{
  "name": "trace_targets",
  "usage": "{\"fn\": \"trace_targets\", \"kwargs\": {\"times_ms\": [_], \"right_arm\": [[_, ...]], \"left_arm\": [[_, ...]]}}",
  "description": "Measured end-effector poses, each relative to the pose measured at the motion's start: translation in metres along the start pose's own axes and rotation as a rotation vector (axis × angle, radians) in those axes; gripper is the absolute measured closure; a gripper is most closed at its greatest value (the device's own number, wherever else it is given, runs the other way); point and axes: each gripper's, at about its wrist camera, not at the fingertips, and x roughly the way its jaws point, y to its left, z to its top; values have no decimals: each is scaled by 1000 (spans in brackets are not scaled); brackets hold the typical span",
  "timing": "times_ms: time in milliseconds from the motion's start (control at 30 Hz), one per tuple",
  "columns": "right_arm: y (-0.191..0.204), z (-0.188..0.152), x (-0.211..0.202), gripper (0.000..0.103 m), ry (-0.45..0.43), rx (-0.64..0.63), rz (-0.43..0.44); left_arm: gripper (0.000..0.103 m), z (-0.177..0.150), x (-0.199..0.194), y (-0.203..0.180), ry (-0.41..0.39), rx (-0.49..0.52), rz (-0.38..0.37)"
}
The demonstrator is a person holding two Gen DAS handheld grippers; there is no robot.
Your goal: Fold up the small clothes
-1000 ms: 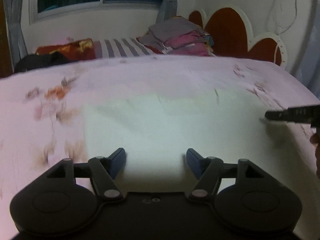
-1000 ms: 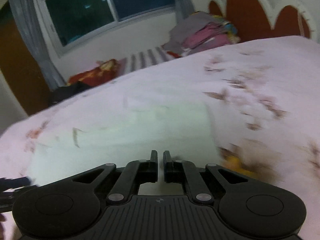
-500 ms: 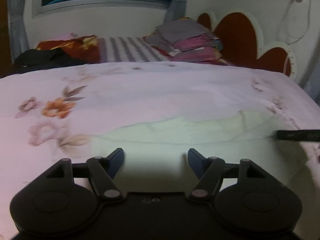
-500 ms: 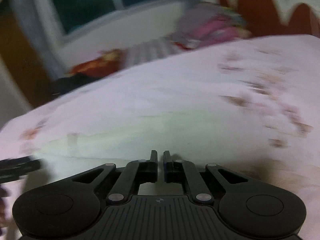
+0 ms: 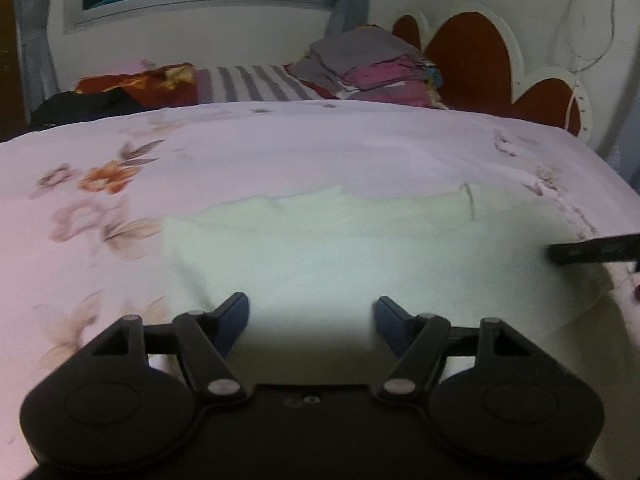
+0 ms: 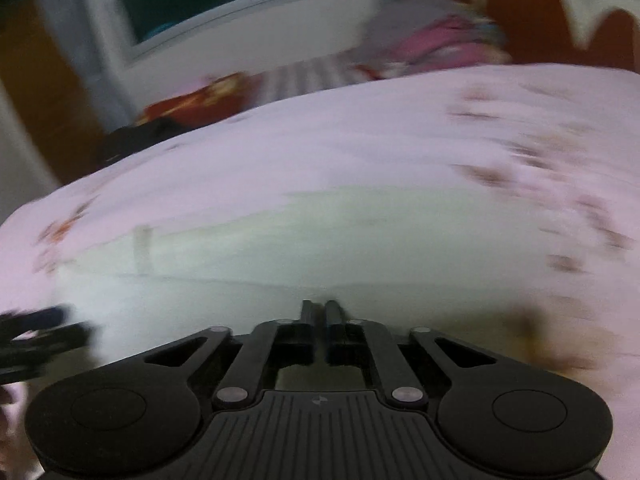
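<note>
1. Spread across pink floral bedsheet (image 5: pixel 280 148): pale green cloth garment (image 5: pixel 360 256), flat.
2. Left gripper (image 5: pixel 312 316) gaping, empty, above near hem.
3. Right gripper (image 6: pixel 319 312) shut, apparently empty.
4. Next: pinch hem, fold.

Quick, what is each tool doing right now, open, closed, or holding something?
Left tool: open, nothing between its fingers, over the pale garment.
Right tool: closed; whether it pinches the garment cannot be told.
</note>
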Motion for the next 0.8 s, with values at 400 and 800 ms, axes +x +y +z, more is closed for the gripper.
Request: {"fn": "trace_targets", "kwargs": {"times_ms": [400, 800], "right_arm": [[-5, -25, -23, 98, 34, -76, -25], [-6, -24, -39, 57, -1, -80, -50]], "left_arm": [[36, -24, -21, -29, 25, 57, 29], [37, -32, -37, -34, 19, 94, 42]]}}
